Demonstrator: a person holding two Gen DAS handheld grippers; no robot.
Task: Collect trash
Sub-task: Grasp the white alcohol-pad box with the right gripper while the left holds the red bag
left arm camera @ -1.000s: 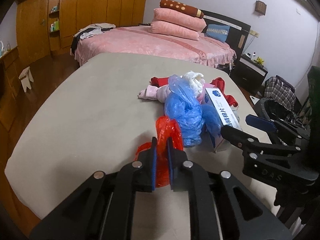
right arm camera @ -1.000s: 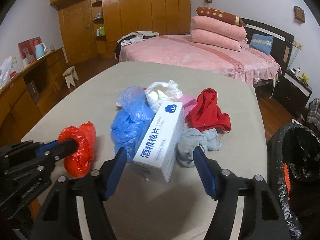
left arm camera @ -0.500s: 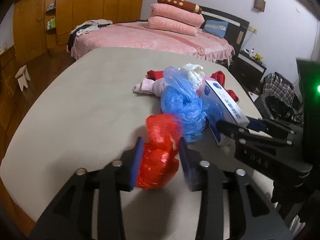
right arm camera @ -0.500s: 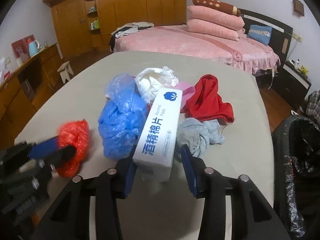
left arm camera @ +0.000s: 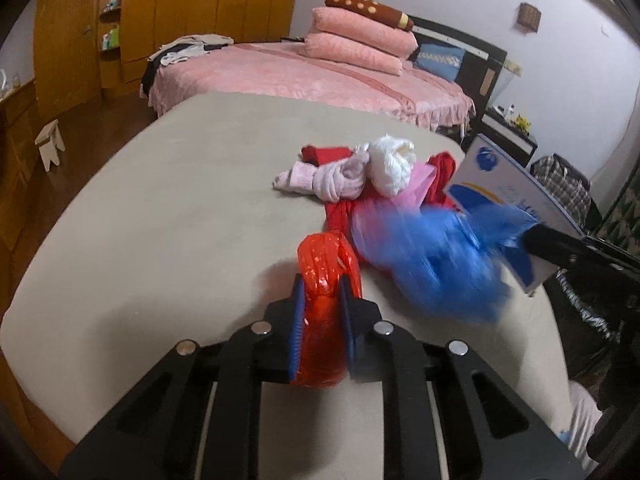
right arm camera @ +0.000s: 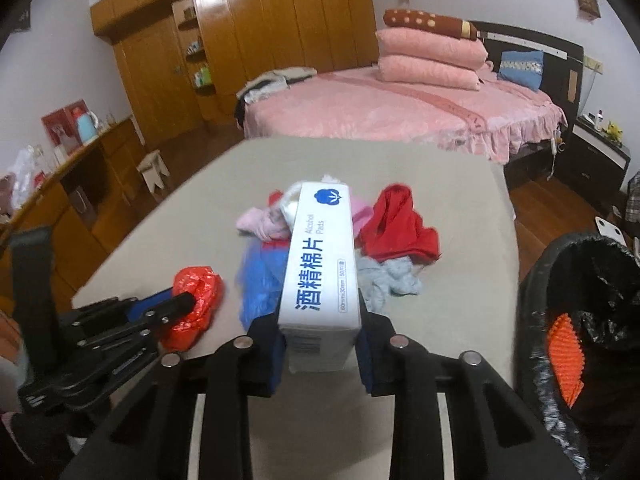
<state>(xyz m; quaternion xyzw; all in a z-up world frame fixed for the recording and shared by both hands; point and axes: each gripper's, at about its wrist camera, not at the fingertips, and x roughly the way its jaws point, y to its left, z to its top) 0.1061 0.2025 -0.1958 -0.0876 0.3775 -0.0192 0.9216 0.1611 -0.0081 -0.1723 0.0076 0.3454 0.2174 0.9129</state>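
Observation:
A crumpled red plastic bag (left arm camera: 326, 256) sits between the blue pads of my left gripper (left arm camera: 322, 284), whose jaws are closing and press on it just above the grey table (left arm camera: 180, 220). My right gripper (right arm camera: 320, 316) is closing too, its pads clamped on the sides of a white alcohol-pads box (right arm camera: 320, 260) raised off the table. A blue plastic bag (left arm camera: 436, 264) lies blurred beside the box. A white bag (left arm camera: 390, 164) rests further back. In the right wrist view, the left gripper (right arm camera: 176, 300) holds the red bag (right arm camera: 196, 296) at the left.
A black-lined bin (right arm camera: 580, 312) stands open by the table's right edge. Red cloth (right arm camera: 396, 220), grey cloth (right arm camera: 388, 280) and pink cloth (left arm camera: 324, 178) lie on the table. Beyond it are a pink bed (right arm camera: 380, 112) and a small stool (right arm camera: 154, 168).
My left gripper opened, then closed again with the red bag deeper between its pads. My right gripper closed on the white box and lifted it; the blue bag shifted.

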